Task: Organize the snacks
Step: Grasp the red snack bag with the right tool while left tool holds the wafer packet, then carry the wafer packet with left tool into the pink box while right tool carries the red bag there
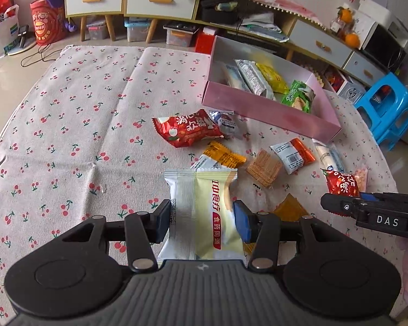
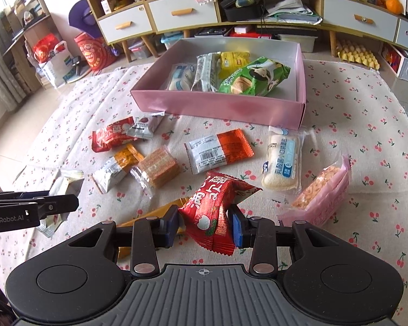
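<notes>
The left gripper [image 1: 201,221] clamps a cream packet [image 1: 204,214], long axis pointing away along the fingers. The right gripper [image 2: 204,224] pinches a red packet [image 2: 216,212], tilted crosswise.

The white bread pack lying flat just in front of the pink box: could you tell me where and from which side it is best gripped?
Grip the white bread pack across its narrow width, near the middle, coming from above. It lies flat on the cloth with its long axis pointing towards the pink box, and both long sides look clear. The soft contents probably call for a gentle squeeze.
</notes>
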Motion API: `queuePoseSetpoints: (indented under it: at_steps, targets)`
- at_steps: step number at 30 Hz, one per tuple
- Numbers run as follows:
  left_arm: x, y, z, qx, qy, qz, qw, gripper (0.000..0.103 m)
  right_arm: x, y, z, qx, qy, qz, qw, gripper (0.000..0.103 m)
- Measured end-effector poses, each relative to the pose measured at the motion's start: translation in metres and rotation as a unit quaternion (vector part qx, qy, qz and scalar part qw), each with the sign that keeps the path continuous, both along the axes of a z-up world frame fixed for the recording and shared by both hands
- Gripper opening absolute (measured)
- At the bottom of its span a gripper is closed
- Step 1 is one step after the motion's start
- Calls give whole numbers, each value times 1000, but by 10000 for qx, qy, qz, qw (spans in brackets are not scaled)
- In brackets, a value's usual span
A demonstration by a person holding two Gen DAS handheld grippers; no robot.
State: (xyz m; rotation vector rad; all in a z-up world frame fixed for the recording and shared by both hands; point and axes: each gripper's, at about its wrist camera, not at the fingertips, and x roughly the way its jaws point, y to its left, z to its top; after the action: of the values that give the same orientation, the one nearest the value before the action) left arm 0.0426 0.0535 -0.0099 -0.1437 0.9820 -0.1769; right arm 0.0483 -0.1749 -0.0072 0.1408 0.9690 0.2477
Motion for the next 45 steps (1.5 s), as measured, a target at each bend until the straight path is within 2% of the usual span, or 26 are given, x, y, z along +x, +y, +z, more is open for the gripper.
queuePoseSetpoints:
  at_steps: [9,16,25,32,41,45]
  targets:
    - [28,-13,12,-310,-70,15,9995,45,32,-16,19,461,-97,-387,9981,37]
    - [49,-21,13,-536,-113,231,9982,45,60,-37,26,798,-171,-797,9935,37]
    - [58,-32,11,-625,-151,366,9973,45,96,-77,14,1505,-187,-1587,9756,37]
    - [56,-33,8,-590,-98,373,9975,45,116,-91,3,1759,-159,-1828,9672,37]
    - [57,-37,4,-594,-59,407,9974,45,124,-92,-6,1676,-68,-1864,9681,39]
    - [60,-42,10,-486,-296,407,9975,45,126,-90,-8,1527,-129,-1742,9727,40]
